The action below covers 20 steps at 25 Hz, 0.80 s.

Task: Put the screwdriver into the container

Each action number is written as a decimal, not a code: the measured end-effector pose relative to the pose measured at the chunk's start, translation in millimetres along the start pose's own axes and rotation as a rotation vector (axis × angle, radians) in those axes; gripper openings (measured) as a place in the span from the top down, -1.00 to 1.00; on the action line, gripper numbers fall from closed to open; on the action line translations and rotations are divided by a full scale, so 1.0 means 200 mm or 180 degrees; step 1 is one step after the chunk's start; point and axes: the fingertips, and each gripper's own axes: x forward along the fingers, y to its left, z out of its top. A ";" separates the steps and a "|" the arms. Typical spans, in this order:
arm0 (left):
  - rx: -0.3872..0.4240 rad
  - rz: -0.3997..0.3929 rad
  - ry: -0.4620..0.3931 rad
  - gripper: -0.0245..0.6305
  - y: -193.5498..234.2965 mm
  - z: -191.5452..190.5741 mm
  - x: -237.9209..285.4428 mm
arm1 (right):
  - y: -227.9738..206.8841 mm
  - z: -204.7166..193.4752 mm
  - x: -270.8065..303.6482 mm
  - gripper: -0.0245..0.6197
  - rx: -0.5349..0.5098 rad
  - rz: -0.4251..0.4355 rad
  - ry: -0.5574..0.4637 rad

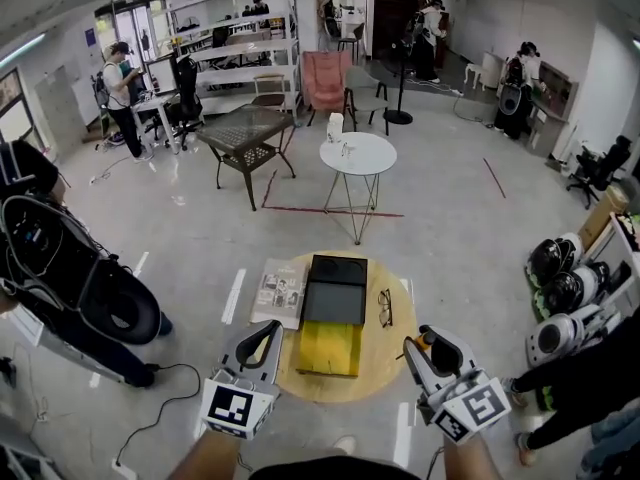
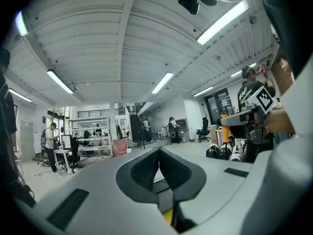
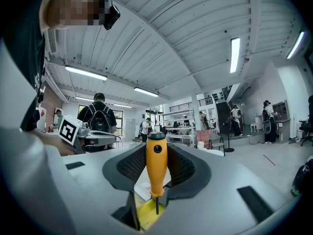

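The container lies in the middle of a round wooden table. It is a long box, black at the far end and yellow at the near end. My right gripper hovers over the table's right edge, shut on an orange-handled screwdriver. In the right gripper view the screwdriver stands upright between the pads, handle up and thin shaft down, with the container's yellow part below it. Over the table's left edge, my left gripper is shut and holds nothing; its tips meet.
A pair of glasses lies right of the container and a booklet lies to its left. Beyond stand a white round table and a dark mesh table. A person with black gear is at the left; helmets sit at the right.
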 end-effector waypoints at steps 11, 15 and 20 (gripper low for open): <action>0.0130 0.0187 0.0005 0.87 0.01 0.04 -0.01 | -0.03 -0.01 0.06 0.50 0.0140 0.0228 -0.0076; 0.0059 0.0214 0.0092 0.87 0.02 0.02 -0.01 | -0.04 -0.01 0.10 0.50 0.0144 0.0266 -0.0062; 0.0127 0.0214 0.0070 0.87 0.07 0.00 0.05 | -0.07 -0.05 0.15 0.50 0.0175 0.0218 -0.0083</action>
